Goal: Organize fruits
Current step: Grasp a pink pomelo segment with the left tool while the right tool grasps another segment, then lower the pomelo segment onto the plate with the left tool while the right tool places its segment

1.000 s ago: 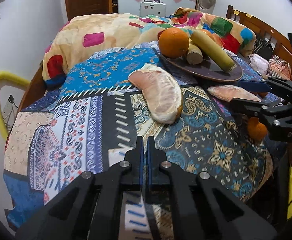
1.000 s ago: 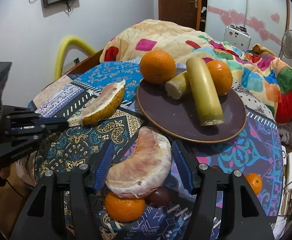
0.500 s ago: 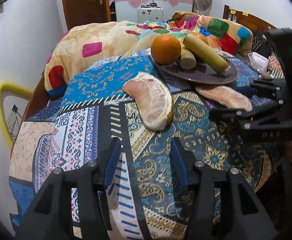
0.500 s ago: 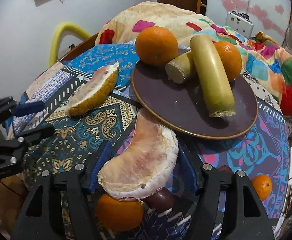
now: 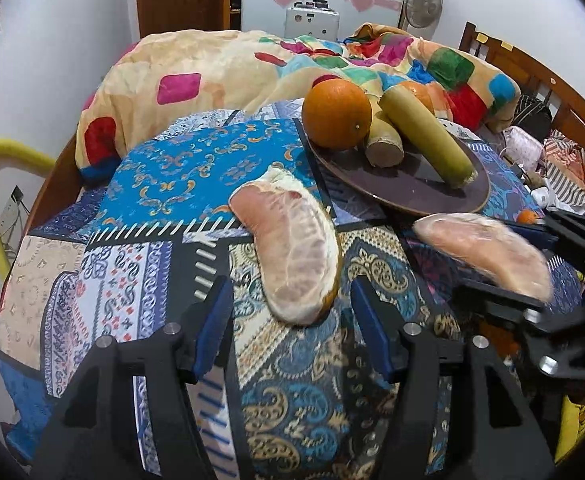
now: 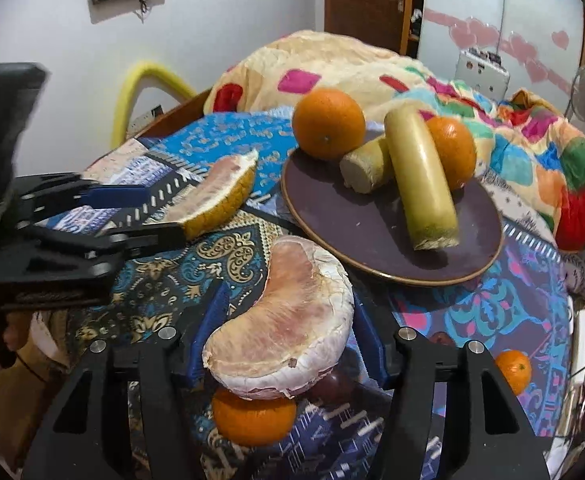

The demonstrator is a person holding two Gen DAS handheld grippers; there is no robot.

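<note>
The right gripper (image 6: 286,332) is clamping a large peeled pomelo segment, pale pink with white pith (image 6: 288,320); its blue finger pads (image 6: 212,328) are pressing on both flanks of the fruit, and it seems to be lifted off the patterned blue patchwork cloth (image 5: 180,168). This segment is curving like a crescent. Its long axis is running roughly from the camera toward the round dark purple plate with a thin golden rim (image 6: 372,236), and its narrow end is pointing at the near edge of that plate. A small orange mandarin (image 6: 252,416) and a dark round fruit (image 6: 332,384) are lying underneath it.

The left gripper (image 5: 292,324) is standing wide open, empty, with its fingers on either side of the near end of a second pomelo segment, pink flesh with yellow-orange rind (image 5: 296,256). That one is lying on the cloth, beside the plate but not touching it. Its long axis is going away from the camera, with the tip pointing toward the plate.

I judge that both segments are being collected for the plate, which is already carrying two oranges (image 6: 328,124) and two pale yellow-green cut stalks (image 6: 420,180). The next move probably calls for carrying the held segment forward over the rim to the bare front part of the plate, and for the left fingers to advance a little and close across the short width of the other segment, gently, because the flesh looks soft.
</note>
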